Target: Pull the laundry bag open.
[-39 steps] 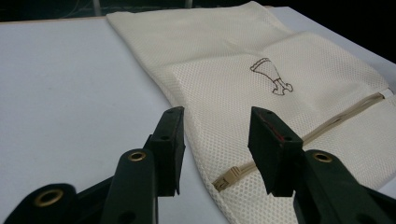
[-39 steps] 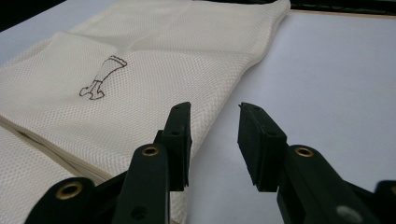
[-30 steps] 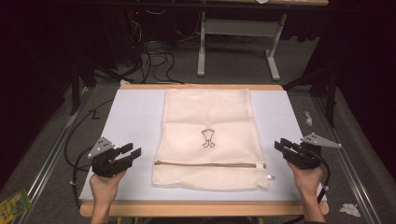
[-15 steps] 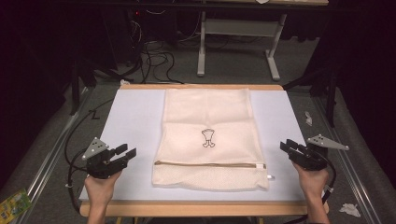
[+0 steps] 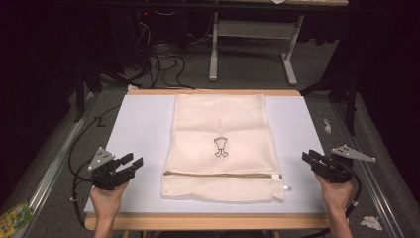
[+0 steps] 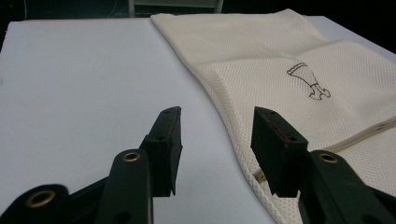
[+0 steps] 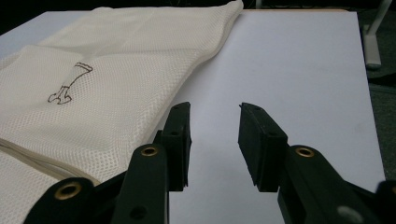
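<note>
Grippers, left gripper (image 5: 132,162) and right gripper (image 5: 308,157), gape empty beside mesh bag (image 5: 223,144).

The near end of the mesh bag (image 6: 299,60) was cut off by the right and bottom edges of the left gripper view, and its zip was seen only as a short tan stretch there. In the right gripper view the bag (image 7: 107,79) was cut by the left edge, so its lower part was lost. The small drawing (image 5: 221,147) on the bag was too small in the high view to be made out for certain. What lay inside the bag, if anything, could not be told through the mesh. The person's forearms were cut off by the bottom edge of the high view. A green packet (image 5: 12,216) on the floor was cropped at the left edge, its print unreadable. The background beyond the table (image 5: 143,124) was too dark to be read.
</note>
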`<move>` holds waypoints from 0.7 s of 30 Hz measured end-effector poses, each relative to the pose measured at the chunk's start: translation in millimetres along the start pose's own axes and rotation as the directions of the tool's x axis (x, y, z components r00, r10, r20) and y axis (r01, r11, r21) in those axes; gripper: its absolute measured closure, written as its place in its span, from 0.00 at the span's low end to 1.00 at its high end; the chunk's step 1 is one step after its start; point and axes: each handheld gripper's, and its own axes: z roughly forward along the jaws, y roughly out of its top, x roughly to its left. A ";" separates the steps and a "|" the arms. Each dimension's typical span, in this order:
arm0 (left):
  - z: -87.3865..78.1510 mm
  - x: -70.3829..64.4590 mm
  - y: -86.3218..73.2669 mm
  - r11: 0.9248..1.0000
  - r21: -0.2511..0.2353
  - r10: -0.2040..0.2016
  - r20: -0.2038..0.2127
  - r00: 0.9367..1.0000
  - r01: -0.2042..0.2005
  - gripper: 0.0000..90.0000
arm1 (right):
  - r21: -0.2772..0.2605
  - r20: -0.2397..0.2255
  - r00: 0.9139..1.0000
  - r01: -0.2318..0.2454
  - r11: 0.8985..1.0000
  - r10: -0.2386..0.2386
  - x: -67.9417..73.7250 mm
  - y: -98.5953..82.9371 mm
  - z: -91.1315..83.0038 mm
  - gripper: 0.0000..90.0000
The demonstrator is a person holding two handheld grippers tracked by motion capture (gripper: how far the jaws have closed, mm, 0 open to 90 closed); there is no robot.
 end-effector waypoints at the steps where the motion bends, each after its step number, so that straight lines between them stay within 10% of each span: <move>1: 0.1 0.0 -0.3 1.000 -0.002 0.000 -0.005 1.000 0.000 0.59 | 0.002 0.001 1.000 -0.002 1.000 0.002 -0.6 -0.5 0.2 0.72; 21: 11.0 4.7 -8.9 0.999 0.021 -0.030 0.002 1.000 0.030 0.58 | 0.030 0.017 0.999 -0.034 0.999 0.034 -11.6 -11.7 4.6 0.71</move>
